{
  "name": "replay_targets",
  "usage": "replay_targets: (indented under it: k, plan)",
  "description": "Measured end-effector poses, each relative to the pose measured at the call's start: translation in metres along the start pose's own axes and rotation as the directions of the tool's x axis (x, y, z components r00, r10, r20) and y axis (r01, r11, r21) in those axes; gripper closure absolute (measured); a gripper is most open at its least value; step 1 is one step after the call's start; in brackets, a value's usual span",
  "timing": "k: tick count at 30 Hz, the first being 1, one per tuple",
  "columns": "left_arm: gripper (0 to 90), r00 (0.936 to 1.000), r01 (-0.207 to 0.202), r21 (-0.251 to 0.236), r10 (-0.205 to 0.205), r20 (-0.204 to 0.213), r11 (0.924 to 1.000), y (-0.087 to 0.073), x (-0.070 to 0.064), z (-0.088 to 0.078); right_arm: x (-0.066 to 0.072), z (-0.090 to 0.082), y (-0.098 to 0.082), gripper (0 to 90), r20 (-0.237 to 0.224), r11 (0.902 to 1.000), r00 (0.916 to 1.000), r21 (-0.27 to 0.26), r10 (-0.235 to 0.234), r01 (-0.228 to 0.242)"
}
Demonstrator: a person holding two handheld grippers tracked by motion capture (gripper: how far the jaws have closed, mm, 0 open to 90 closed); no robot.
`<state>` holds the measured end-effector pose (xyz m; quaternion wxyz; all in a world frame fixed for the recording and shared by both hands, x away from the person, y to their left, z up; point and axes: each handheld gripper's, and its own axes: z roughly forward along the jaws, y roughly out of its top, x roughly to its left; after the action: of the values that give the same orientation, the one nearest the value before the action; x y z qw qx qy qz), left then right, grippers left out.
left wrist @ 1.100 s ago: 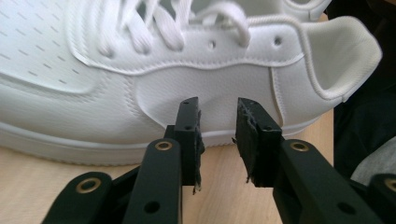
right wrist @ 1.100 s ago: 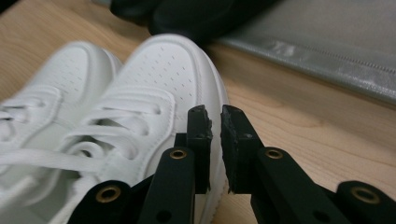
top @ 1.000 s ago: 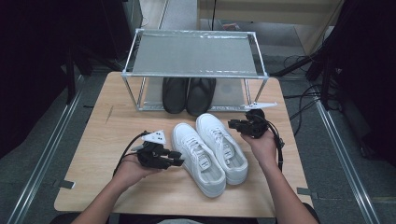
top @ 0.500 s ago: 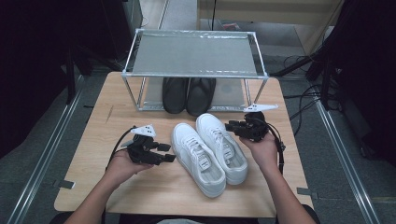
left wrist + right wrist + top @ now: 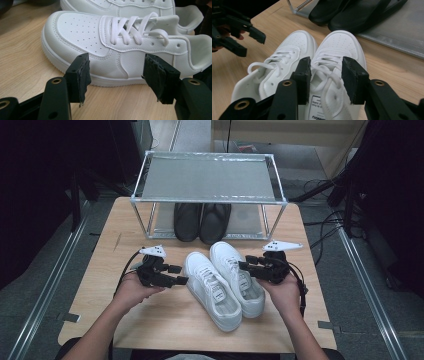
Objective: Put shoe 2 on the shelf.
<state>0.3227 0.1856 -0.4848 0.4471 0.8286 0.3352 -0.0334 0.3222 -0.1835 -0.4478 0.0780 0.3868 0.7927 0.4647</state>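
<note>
Black left gripper spread wide, jaws just been opening, backed off the left sneaker since a second ago, nothing pinched. Right gripper part open, also just opening, over the right sneaker, lifted clear. White pair side by side mid table, laced, perforated toes. Black shoes under the wire rack behind.

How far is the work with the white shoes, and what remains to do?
Done: the white shoes stand side by side on the table, in front of the rack where black shoes sit on the lower shelf. In hand: nothing; the left gripper and right gripper have just been opening, jaws empty beside the pair. Left: probably shelving the white pair.
</note>
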Motion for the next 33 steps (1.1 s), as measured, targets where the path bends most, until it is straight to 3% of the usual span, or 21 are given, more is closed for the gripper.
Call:
replay_targets:
  k: [5,9,12,18,26,33]
  plan:
    - [39.0,0.9999,0.007,-0.026,-0.007,0.010,0.9996,0.006,0.007,0.000,0.013,-0.006,-0.009,57.0,0.004,1.0000,1.0000,-0.001,-0.003,0.003]
    - [39.0,0.9982,0.053,-0.033,-0.052,0.030,0.9980,0.010,0.012,-0.001,0.022,-0.009,-0.015,55.0,0.001,1.0000,1.0000,-0.003,0.003,-0.003]
    - [39.1,0.9989,0.045,-0.048,-0.044,0.016,0.9978,0.013,0.014,-0.003,0.028,-0.012,-0.019,53.2,-0.003,1.0000,1.0000,0.001,0.007,-0.007]
    - [39.6,0.9993,0.037,-0.033,-0.037,-0.001,0.9988,0.014,0.016,-0.004,0.040,-0.011,-0.028,50.1,0.002,1.0000,1.0000,0.006,-0.004,0.004]
    - [39.6,0.9994,0.034,-0.030,-0.034,-0.008,0.9990,0.013,0.016,-0.006,0.051,0.002,-0.029,42.0,0.012,0.9995,0.9997,0.026,-0.020,0.020]
    - [39.7,0.9997,0.021,-0.046,-0.022,-0.011,0.9987,0.013,0.014,-0.007,0.053,0.011,-0.032,40.5,0.020,0.9993,0.9997,0.035,0.011,-0.011]
